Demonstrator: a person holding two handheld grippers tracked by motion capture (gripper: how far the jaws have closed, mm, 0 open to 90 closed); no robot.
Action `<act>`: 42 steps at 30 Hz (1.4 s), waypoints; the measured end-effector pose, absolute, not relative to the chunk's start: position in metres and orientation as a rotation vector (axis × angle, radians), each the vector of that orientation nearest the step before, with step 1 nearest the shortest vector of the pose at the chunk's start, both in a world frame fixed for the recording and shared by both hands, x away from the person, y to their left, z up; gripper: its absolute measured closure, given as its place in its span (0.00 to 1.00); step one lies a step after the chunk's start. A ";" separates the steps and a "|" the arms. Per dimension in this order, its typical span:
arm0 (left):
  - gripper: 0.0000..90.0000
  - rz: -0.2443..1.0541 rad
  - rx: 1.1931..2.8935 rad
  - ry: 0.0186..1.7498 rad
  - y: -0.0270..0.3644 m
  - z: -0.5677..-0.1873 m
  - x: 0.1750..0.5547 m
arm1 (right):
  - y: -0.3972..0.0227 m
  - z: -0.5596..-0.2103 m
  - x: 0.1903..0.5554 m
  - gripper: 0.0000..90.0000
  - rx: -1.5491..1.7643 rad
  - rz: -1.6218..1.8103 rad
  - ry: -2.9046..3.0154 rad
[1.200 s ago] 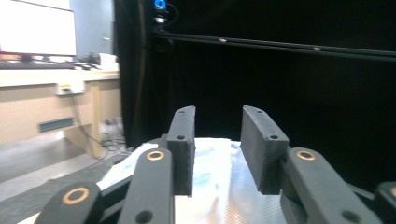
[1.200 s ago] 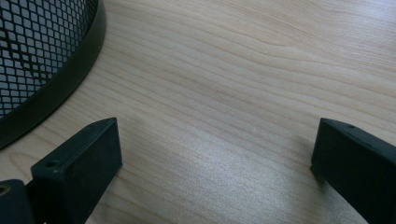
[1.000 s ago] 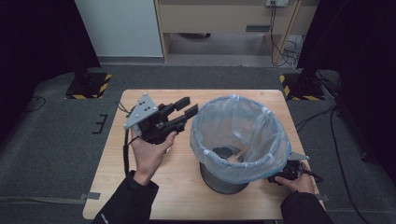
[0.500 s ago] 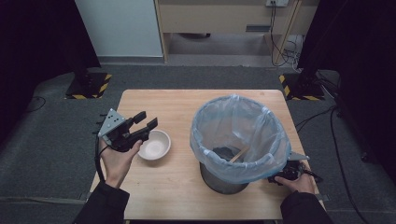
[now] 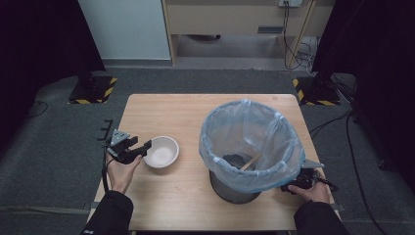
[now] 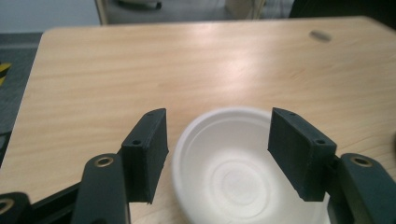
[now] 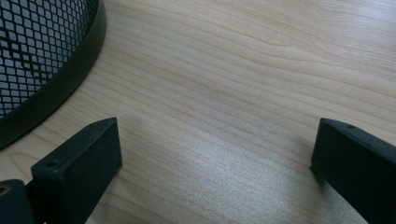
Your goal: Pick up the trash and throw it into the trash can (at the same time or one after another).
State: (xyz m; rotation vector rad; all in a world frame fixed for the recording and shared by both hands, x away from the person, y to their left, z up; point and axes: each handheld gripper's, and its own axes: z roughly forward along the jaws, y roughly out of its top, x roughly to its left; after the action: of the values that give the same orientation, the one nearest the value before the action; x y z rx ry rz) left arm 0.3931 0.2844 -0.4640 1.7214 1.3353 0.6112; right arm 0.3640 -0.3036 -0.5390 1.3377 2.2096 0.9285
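Observation:
A white empty bowl sits upright on the wooden table, left of the bin. My left gripper lies low at the bowl's left side, pointing at it. In the left gripper view its jaws have just been opening and stand apart over the bowl without pressing on it. A black mesh bin lined with a pale blue bag stands at the right. My right gripper rests open on the table by the bin's base, nothing between its jaws.
A wooden stick and dark waste lie inside the bin. The table's left edge is close to my left hand. Bare wood stretches behind the bowl and in front of the bin. Black stands with yellow stripes sit on the floor beyond.
My left gripper has swung from beside the bin's rim leftwards and down to the table's left side. The white bowl came into sight there. My right hand has kept still.

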 end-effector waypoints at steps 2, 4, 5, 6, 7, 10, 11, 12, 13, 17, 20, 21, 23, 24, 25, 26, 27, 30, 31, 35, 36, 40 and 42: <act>0.41 0.610 1.732 1.362 0.287 -0.472 0.396 | -0.304 -0.539 0.364 0.02 1.338 0.928 2.210; 0.41 0.606 1.744 1.390 0.290 -0.478 0.398 | -0.304 -0.539 0.364 0.02 1.338 0.928 2.210; 0.41 0.597 1.749 1.400 0.291 -0.482 0.399 | -0.304 -0.539 0.364 0.02 1.338 0.928 2.210; 0.41 0.588 1.759 1.407 0.291 -0.485 0.400 | -0.304 -0.539 0.364 0.02 1.338 0.928 2.210; 0.41 0.581 1.770 1.414 0.292 -0.488 0.401 | -0.304 -0.539 0.364 0.02 1.338 0.929 2.210; 0.41 0.564 1.799 1.443 0.291 -0.496 0.404 | -0.304 -0.539 0.364 0.02 1.333 0.929 2.213; 0.42 0.554 1.816 1.447 0.291 -0.498 0.405 | -0.304 -0.539 0.364 0.02 1.333 0.928 2.213; 0.45 0.544 1.828 1.450 0.291 -0.500 0.406 | -0.304 -0.539 0.364 0.02 1.333 0.929 2.213; 0.47 0.534 1.837 1.456 0.290 -0.501 0.406 | -0.304 -0.539 0.364 0.02 1.334 0.929 2.213; 0.58 0.483 1.868 1.473 0.288 -0.506 0.407 | -0.304 -0.539 0.364 0.02 1.333 0.929 2.213; 0.69 0.451 1.885 1.484 0.286 -0.509 0.408 | -0.304 -0.539 0.364 0.02 1.333 0.929 2.213; 0.72 0.452 1.889 1.486 0.285 -0.509 0.408 | -0.304 -0.539 0.364 0.02 1.333 0.929 2.213; 0.79 0.432 1.881 1.488 0.284 -0.507 0.407 | -0.304 -0.539 0.364 0.02 1.333 0.929 2.213; 0.81 0.420 1.864 1.489 0.284 -0.506 0.407 | -0.304 -0.539 0.364 0.02 1.333 0.929 2.213; 0.83 0.415 1.858 1.487 0.284 -0.505 0.406 | -0.304 -0.539 0.364 0.02 1.334 0.929 2.213; 0.85 0.408 1.843 1.482 0.284 -0.503 0.406 | -0.304 -0.539 0.364 0.02 1.334 0.929 2.213; 0.87 0.404 1.834 1.477 0.283 -0.501 0.405 | -0.304 -0.539 0.364 0.02 1.334 0.928 2.215; 0.89 0.414 1.830 1.441 0.281 -0.495 0.403 | -0.304 -0.539 0.364 0.02 1.334 0.929 2.213; 0.90 0.412 1.826 1.433 0.280 -0.493 0.402 | -0.304 -0.539 0.364 0.02 1.333 0.929 2.213; 0.92 0.421 1.776 1.384 0.277 -0.480 0.398 | -0.304 -0.539 0.364 0.02 1.333 0.929 2.213; 0.93 0.440 1.770 1.369 0.276 -0.476 0.396 | -0.304 -0.539 0.364 0.02 1.334 0.929 2.213; 0.93 0.488 1.752 1.319 0.276 -0.463 0.391 | -0.304 -0.539 0.364 0.02 1.331 0.929 2.214; 0.93 0.505 1.729 1.304 0.277 -0.456 0.388 | -0.304 -0.539 0.364 0.02 1.331 0.929 2.214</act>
State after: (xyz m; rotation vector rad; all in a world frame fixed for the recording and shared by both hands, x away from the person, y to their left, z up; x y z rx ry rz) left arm 0.3879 0.2766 -0.4558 1.7289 1.3044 0.5054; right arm 0.3642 -0.3035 -0.5389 1.3311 2.2144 0.9292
